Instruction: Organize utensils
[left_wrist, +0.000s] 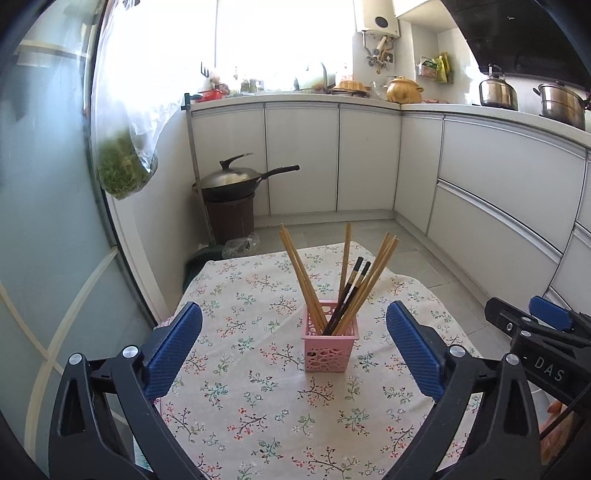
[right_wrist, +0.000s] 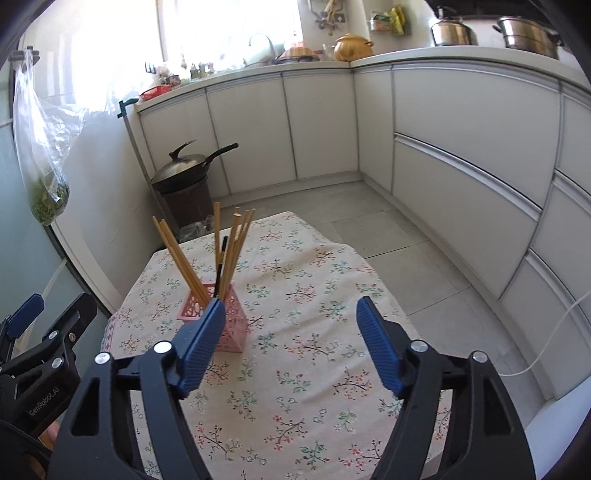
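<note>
A pink perforated holder (left_wrist: 330, 345) stands upright near the middle of the table with the floral cloth (left_wrist: 258, 406). Several wooden chopsticks (left_wrist: 301, 277) and a pair of black ones (left_wrist: 351, 288) stand fanned out in it. My left gripper (left_wrist: 295, 347) is open and empty, just in front of the holder. My right gripper (right_wrist: 293, 350) is open and empty, to the right of the holder (right_wrist: 229, 321), whose chopsticks (right_wrist: 181, 254) show above its left finger (right_wrist: 201, 347). Each gripper shows at the edge of the other's view.
The table sits in a kitchen corner with white cabinets (left_wrist: 369, 155) behind and to the right. A wok on a brown bin (left_wrist: 232, 184) stands on the floor beyond the table. A bag of greens (left_wrist: 125, 166) hangs at the left by a glass door.
</note>
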